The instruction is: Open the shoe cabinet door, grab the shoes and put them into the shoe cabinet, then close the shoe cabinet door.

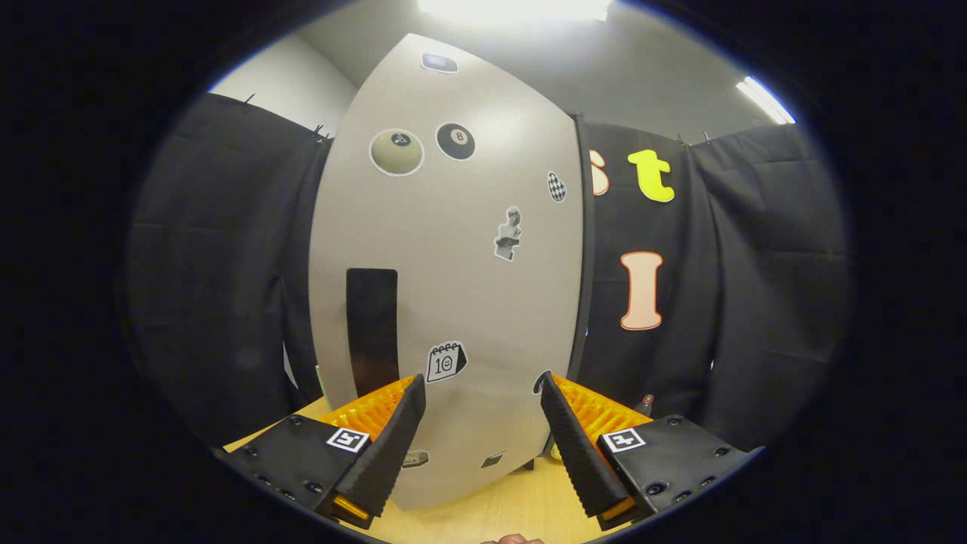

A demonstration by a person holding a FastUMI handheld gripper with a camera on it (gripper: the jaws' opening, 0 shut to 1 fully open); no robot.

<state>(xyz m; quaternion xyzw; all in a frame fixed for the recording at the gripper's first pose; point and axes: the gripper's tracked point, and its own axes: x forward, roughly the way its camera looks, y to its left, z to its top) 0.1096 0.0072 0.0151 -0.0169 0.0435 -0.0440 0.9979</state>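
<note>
The gripper (482, 393) is spread wide, grasping nothing, facing the shoe cabinet door (453, 264) just ahead. That sticker-covered door looks shut, handle slot (372, 321) beyond the left finger. This fits either shoes waiting outside or already stowed inside.

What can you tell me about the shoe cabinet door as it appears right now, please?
The shoe cabinet door is a tall, pale grey, smooth panel, upright on the light wooden surface. It carries several stickers, including two billiard balls, and a dark vertical handle strip at lower left. It looks shut. The hand-held gripper is open just before it; whether its fingers touch the door is unclear.
</note>
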